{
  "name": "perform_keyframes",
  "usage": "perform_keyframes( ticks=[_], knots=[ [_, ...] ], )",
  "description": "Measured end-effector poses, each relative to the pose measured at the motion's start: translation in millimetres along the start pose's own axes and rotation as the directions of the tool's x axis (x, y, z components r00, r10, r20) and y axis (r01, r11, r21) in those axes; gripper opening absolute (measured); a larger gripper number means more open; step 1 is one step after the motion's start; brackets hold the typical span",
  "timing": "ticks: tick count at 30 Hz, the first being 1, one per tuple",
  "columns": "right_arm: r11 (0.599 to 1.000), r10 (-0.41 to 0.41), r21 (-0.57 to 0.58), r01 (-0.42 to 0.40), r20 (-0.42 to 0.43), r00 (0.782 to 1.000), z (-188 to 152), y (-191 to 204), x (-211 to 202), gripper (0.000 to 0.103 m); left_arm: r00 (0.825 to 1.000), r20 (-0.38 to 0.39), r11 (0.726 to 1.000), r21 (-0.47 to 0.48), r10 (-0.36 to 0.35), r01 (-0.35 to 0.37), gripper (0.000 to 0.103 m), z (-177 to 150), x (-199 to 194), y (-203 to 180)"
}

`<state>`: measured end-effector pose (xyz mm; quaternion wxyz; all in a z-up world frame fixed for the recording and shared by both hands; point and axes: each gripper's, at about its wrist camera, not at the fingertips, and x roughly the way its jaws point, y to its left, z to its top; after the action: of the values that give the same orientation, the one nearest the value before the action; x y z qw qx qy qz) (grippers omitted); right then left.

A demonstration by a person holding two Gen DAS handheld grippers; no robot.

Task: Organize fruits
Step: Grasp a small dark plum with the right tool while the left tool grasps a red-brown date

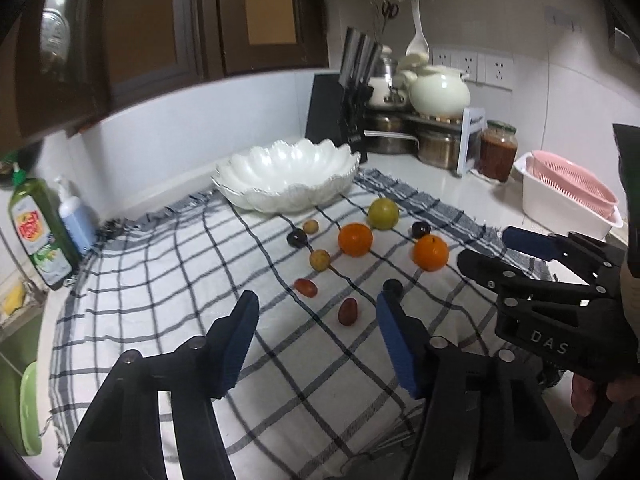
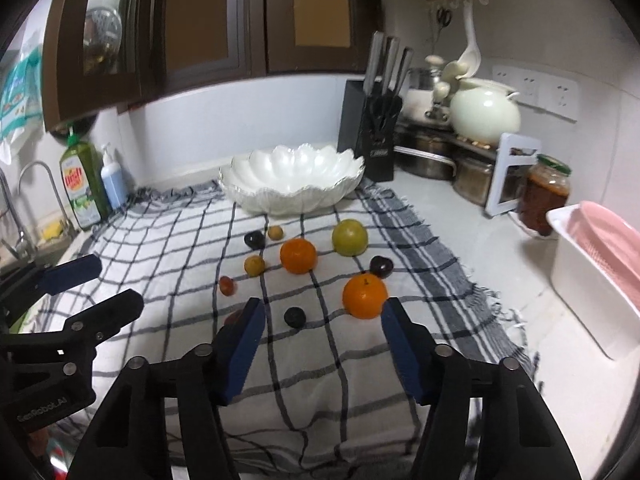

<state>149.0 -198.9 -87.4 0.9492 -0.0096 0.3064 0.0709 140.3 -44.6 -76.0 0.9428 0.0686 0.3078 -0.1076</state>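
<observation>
On a checked cloth (image 1: 160, 280) over a kitchen counter, loose fruit lies in front of a white scalloped bowl (image 1: 286, 176), with both grippers hovering above it, holding nothing.

The left gripper (image 1: 316, 332) has its jaws partly apart, empty, over the near part of the cloth, a reddish grape (image 1: 347, 311) just beyond its tips; the right gripper (image 2: 322, 336) is likewise half open and empty, with a dark plum (image 2: 295, 316) beyond the gap and an orange (image 2: 365, 295) just by its right finger. Farther back lie a second orange (image 2: 298, 255), a green apple (image 2: 349, 237), two more dark plums, small yellowish fruits and another red grape (image 2: 226, 285). The bowl stands at the far edge of the cloth, apart from the fruit. A knife block (image 2: 372, 136) stands behind it, a dish-soap bottle (image 2: 80, 184) at far left, a pink colander in a white tub (image 1: 568, 196) at right.
</observation>
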Motion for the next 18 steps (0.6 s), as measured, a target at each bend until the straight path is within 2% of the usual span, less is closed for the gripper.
perform_keyframes(
  ticks=[2,11,18],
  knots=[
    [1.000,0.020,-0.009,-0.020,-0.015,1.000,0.3,1.2,10.7,0.058,1.000,-0.016,1.000,0.006,-0.007,0.008,0.059,-0.9,10.7,-0.1],
    [0.994,0.069,-0.080,-0.076,-0.091,0.994,-1.6,8.0,56.9,0.046,0.993,-0.103,0.997,0.031,-0.061,0.064,0.044,-7.4,59.1,-0.5],
    [0.983,0.111,-0.125,-0.131,-0.153,0.982,-5.5,10.8,82.3,0.036,0.984,-0.150,0.993,0.047,-0.099,0.108,0.036,-11.5,79.9,-4.4]
  ],
)
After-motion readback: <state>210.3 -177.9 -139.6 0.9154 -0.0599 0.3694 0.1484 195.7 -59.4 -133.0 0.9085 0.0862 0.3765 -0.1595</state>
